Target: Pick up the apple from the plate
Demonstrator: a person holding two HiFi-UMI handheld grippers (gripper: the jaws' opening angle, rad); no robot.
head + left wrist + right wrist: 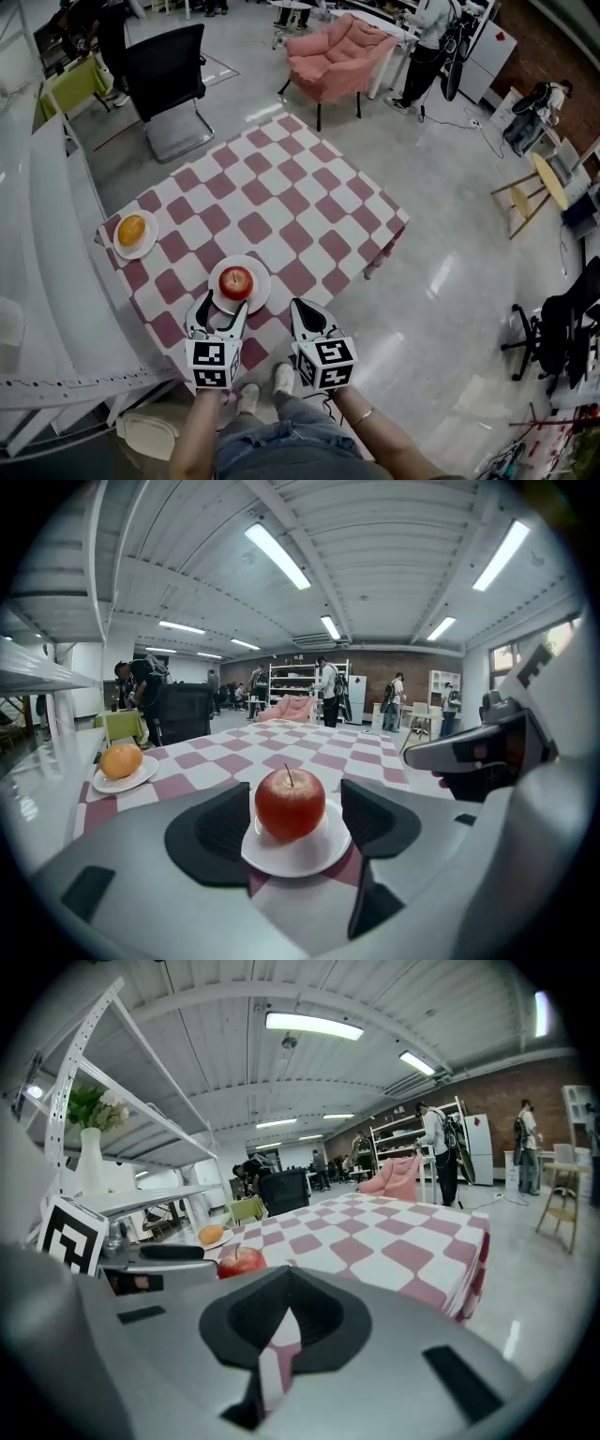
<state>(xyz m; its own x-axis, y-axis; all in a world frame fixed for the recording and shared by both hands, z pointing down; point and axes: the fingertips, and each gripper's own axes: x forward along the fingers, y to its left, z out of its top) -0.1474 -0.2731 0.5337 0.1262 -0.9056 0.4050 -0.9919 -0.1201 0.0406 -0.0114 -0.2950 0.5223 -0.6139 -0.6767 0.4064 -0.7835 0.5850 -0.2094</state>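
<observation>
A red apple (236,281) (290,803) (241,1261) stands on a small white plate (261,286) (300,855) near the front edge of the red-and-white checkered table (281,202). My left gripper (221,305) (298,825) is open just short of the plate. In the left gripper view the apple shows in the gap between the two dark pads (220,832), which do not touch it. My right gripper (305,309) (289,1307) is shut and holds nothing, at the table's edge to the right of the plate.
An orange (131,230) (121,760) lies on a second white plate (120,246) at the table's left corner. White shelving (47,234) runs along the left. A black office chair (169,80) and a pink armchair (337,52) stand beyond the table.
</observation>
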